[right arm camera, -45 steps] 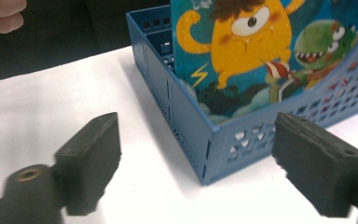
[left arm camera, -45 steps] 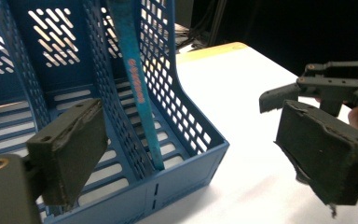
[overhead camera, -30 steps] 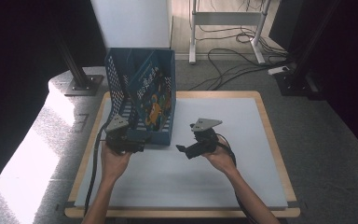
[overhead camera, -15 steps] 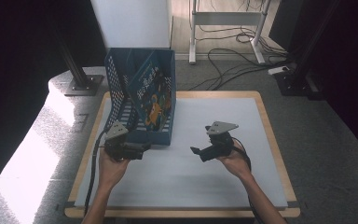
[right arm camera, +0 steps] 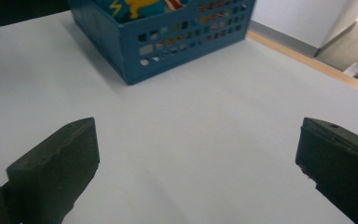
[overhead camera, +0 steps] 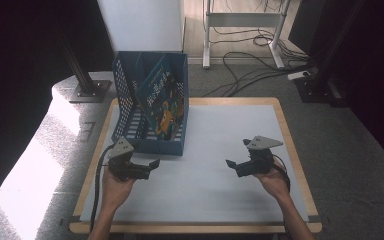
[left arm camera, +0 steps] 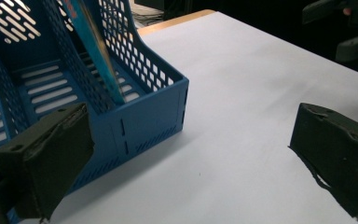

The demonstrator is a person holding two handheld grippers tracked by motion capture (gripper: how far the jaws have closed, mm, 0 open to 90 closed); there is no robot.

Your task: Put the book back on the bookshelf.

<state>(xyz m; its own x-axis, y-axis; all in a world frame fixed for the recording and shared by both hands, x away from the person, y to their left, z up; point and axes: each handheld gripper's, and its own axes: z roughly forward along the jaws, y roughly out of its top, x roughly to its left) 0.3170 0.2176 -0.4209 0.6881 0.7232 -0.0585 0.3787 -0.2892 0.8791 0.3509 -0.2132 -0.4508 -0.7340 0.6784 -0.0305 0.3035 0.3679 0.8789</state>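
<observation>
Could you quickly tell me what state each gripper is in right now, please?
Left gripper: open, holding nothing, beside the blue file rack.
Right gripper: open, holding nothing, above the table.

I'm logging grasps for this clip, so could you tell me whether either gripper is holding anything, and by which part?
Nothing is held. The left gripper and right gripper are both open over the table, apart from the file box.

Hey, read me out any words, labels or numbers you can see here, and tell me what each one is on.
Book cover, leaning in the blue rack: a line of pale lettering across the top, too small and blurred to read.
Rack, grippers, table: no text seen.
</observation>
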